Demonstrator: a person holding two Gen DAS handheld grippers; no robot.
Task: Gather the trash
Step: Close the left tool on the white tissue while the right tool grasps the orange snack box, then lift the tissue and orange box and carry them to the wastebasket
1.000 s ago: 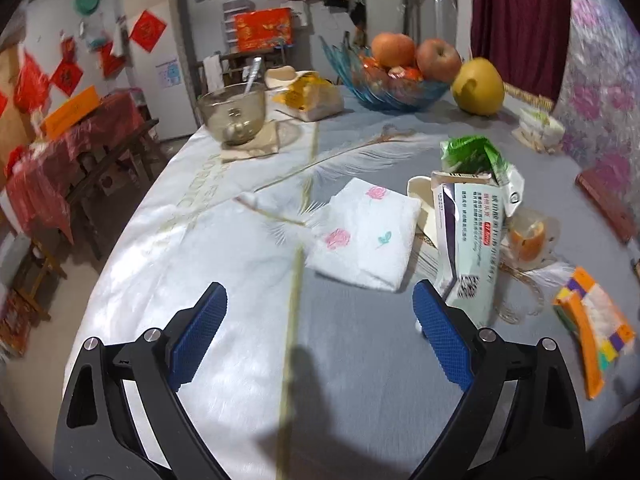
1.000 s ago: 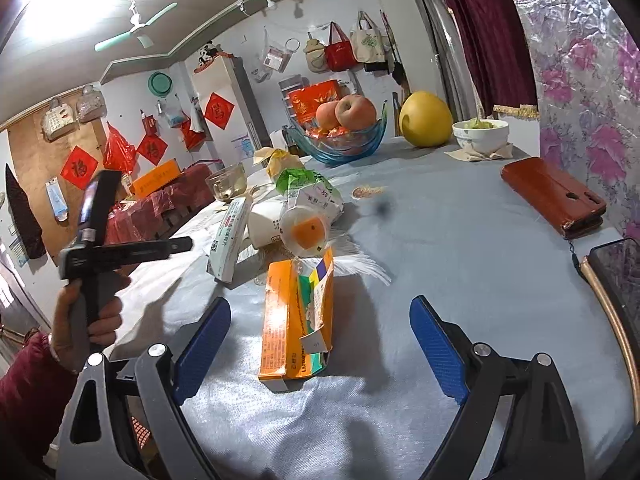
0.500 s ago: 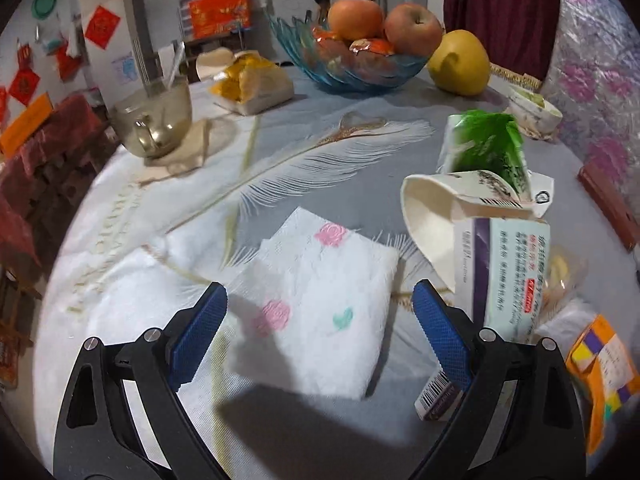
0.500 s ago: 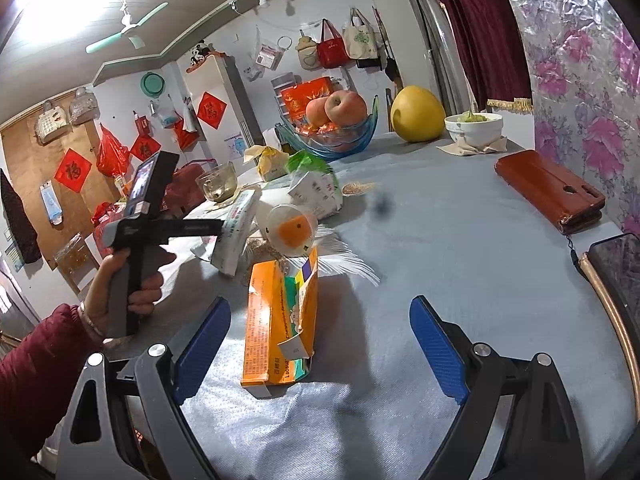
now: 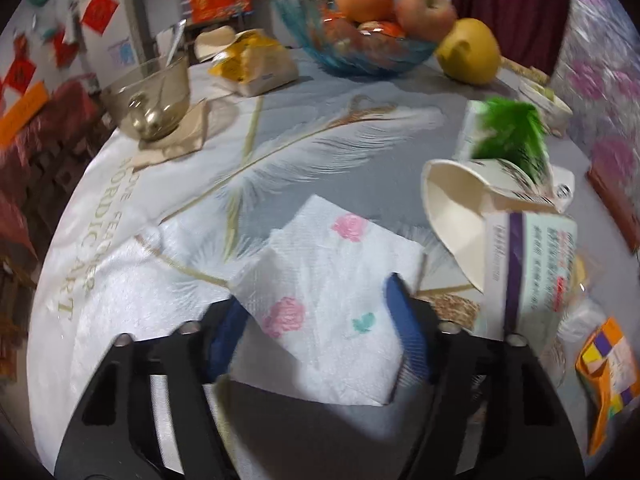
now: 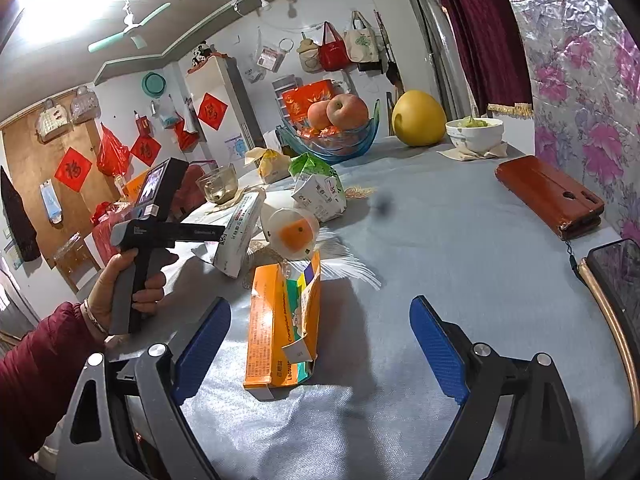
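On my left wrist view, the left gripper [image 5: 316,328] points steeply down at the table [image 5: 360,136], and its jaws are closing on the white napkin [image 5: 332,280] with pink and green prints. The napkin sits between the blue pads [image 5: 408,332], bunched up and lifted at its near edge; both pads appear to be against its sides. From the napkin, a tipped paper cup [image 5: 456,216] lies at 2 o'clock, a white and purple carton [image 5: 532,264] at 3 o'clock, touching the cup, and a green and white carton [image 5: 508,144] beyond that at 1 o'clock. An orange box [image 5: 608,368] shows at the frame's 4 o'clock edge. The glass bowl [image 5: 152,96] stands at 10 o'clock, the fruit bowl [image 5: 368,52] at 12 o'clock.

On my right wrist view, the right gripper [image 6: 320,344] hangs with jaws wide and nothing between them; the orange box [image 6: 280,324] lies just ahead, nearer the left pad. A hand [image 6: 120,284] grips the left tool's handle at 9 o'clock. A red case [image 6: 548,196] lies at 2 o'clock.
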